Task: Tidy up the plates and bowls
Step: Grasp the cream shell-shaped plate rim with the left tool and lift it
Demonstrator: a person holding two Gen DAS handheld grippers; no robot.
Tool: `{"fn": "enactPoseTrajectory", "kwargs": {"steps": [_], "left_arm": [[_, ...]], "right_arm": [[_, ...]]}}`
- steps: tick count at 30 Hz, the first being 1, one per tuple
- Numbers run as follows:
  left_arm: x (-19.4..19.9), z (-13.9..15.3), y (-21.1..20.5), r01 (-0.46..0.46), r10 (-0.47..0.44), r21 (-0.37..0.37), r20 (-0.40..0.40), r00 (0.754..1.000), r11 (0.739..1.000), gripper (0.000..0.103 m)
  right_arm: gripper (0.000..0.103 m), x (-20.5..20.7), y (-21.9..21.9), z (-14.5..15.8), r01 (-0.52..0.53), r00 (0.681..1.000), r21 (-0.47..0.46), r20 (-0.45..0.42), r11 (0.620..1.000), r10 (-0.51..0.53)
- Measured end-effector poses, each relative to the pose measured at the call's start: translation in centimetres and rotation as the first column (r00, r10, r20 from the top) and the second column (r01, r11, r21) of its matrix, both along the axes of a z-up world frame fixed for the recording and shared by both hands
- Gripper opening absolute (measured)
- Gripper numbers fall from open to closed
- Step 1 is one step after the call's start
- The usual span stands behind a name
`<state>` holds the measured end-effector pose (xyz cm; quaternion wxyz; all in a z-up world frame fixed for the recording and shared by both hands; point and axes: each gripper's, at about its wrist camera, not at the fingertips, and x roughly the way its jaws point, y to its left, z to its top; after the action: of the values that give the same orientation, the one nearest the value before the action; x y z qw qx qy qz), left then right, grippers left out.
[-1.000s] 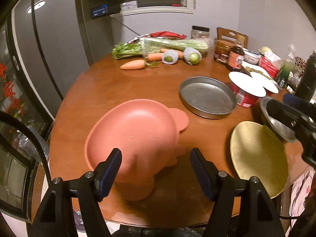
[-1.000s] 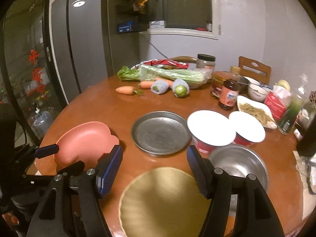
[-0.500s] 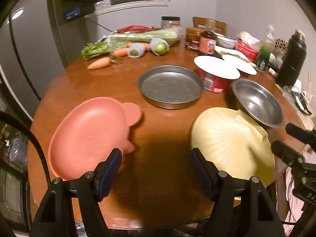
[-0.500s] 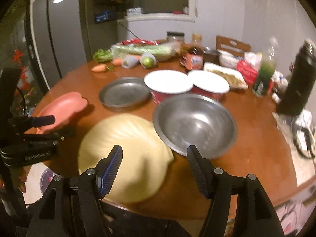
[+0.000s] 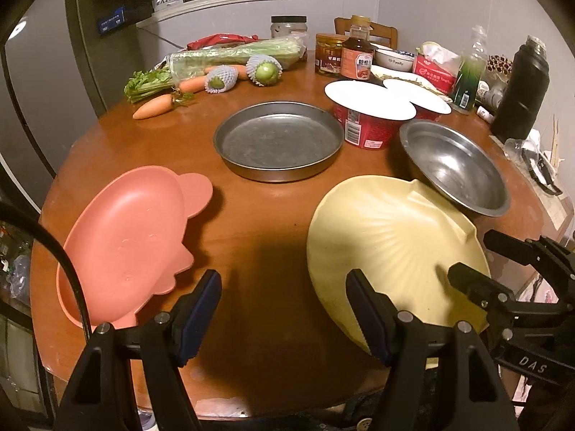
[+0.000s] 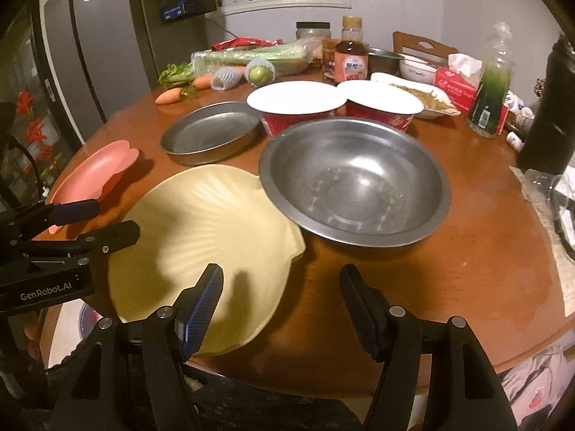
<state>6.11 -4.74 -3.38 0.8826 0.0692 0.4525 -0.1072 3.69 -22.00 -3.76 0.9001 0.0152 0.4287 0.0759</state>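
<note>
On the round wooden table lie a pink animal-shaped plate (image 5: 125, 237) (image 6: 93, 176), a yellow shell-shaped plate (image 5: 391, 251) (image 6: 201, 230), a flat metal pan (image 5: 278, 143) (image 6: 212, 133) and a steel bowl (image 5: 452, 165) (image 6: 354, 183) whose rim overlaps the yellow plate's far edge. My left gripper (image 5: 283, 280) (image 6: 104, 221) hangs open over bare wood between the pink and yellow plates. My right gripper (image 6: 281, 273) (image 5: 474, 258) is open too, its left finger above the yellow plate's near rim. Neither holds anything.
Two red cups with white lids (image 5: 370, 107) stand behind the bowl. Carrots, celery and netted fruit (image 5: 266, 70) lie at the back, with sauce jars, a tissue pack and a black flask (image 5: 524, 86) at the right. A fridge (image 6: 82, 54) stands on the left.
The left gripper has slid right, off the pink plate to the gap beside the yellow one. The right gripper has moved right and sunk toward the yellow plate and steel bowl. Both stayed open.
</note>
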Motion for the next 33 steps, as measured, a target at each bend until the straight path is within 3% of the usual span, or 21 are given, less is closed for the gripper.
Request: {"fn": "enactPoseTrajectory", "kwargs": {"steps": [4,8,16,19,33], "left_arm": [[0.1,-0.5,-0.7,0.016,-0.016,0.005,-0.008,1.0,1.0,0.071],[0.1,-0.9,-1.4,0.035,-0.035,0.009,-0.02,0.999,0.999,0.07],[-0.1,-1.3,-1.7,0.078,-0.079,-0.036,-0.032,0.996,0.996,0.05],[-0.6,-1.2,-2.0,0.096,-0.097,-0.034,-0.023,0.995,0.995,0.041],[-1.2,0.4,1.3,0.031,-0.03,-0.05,0.023,0.999,0.998,0.04]], "right_arm": [[0.066,0.3,0.3,-0.3,-0.01,1.0,0.007,-0.003,1.0,0.01],[0.052,0.3,0.5,-0.6,-0.03,1.0,0.016,-0.005,0.999,0.03],[0.033,0.5,0.8,-0.9,-0.055,0.998,0.015,-0.001,0.998,0.055],[0.033,0.5,1.0,-0.9,-0.064,0.998,0.02,-0.001,0.998,0.064],[0.033,0.7,3.8,0.0,-0.123,0.992,0.037,0.01,0.992,0.123]]}}
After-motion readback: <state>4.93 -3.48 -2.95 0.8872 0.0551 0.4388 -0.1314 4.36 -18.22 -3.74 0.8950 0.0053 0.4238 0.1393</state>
